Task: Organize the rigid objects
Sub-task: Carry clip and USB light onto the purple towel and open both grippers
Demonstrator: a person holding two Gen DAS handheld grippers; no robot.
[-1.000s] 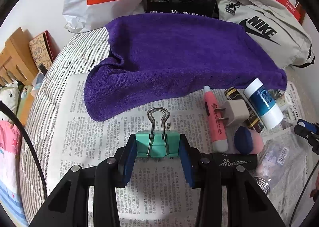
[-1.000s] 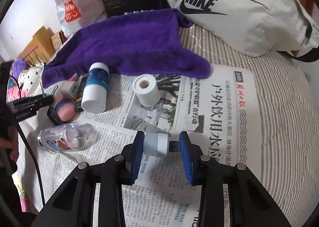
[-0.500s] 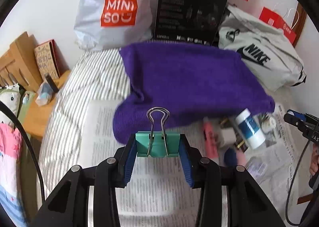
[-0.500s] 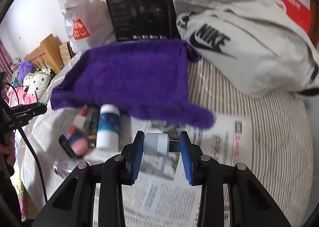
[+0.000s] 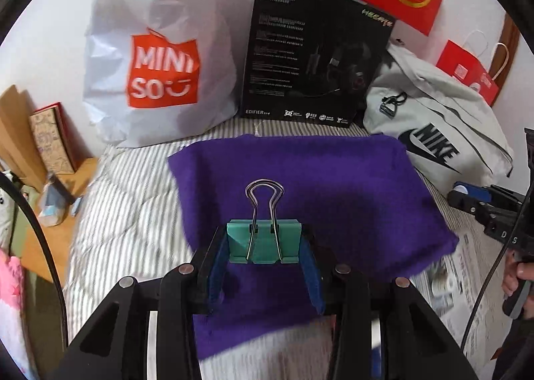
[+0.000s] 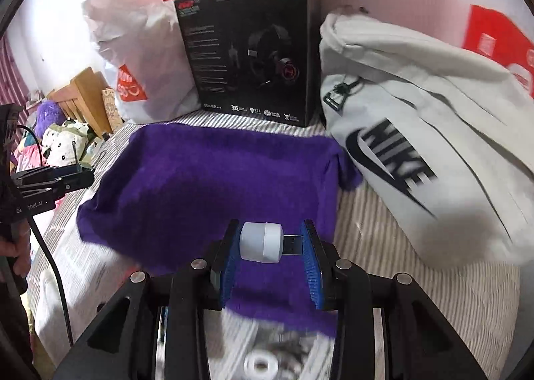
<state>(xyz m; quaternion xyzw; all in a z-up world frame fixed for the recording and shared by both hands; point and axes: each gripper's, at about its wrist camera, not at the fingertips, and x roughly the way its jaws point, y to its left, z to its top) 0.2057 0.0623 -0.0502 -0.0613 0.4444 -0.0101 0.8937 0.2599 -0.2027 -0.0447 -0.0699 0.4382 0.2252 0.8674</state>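
Both grippers have risen and moved forward since a moment ago, from above the newspaper and its scatter of small items to above the purple towel, each carrying the same object as before.

The bed (image 5: 126, 213), covered in a grey-and-white striped sheet, fills the lower part of both views. Against the wall behind it stand a white shopping bag (image 5: 157, 56) with an orange logo, a black headphone box (image 6: 253, 56) and, to the right, a pale grey sports bag (image 6: 427, 159) lying on its side. Red paper bags sit behind those.

The purple towel (image 6: 213, 186) lies spread flat in the middle of the bed, just in front of the box. Newspaper (image 5: 467, 259) shows beyond the towel's right edge, and a small white roll (image 6: 258, 363) lies on it, blurred.

The left gripper (image 5: 263, 243) is clenched on a teal binder clip (image 5: 263, 241), held upright between its blue pads with the wire handles pointing up, above the near part of the towel.

The right gripper (image 6: 270, 243) grasps a small white USB plug (image 6: 262, 242) sideways, its metal connector pointing to the right pad, also above the towel's near edge.

A person's hand (image 5: 520, 276) holds the right gripper's handle at the edge of the left view.
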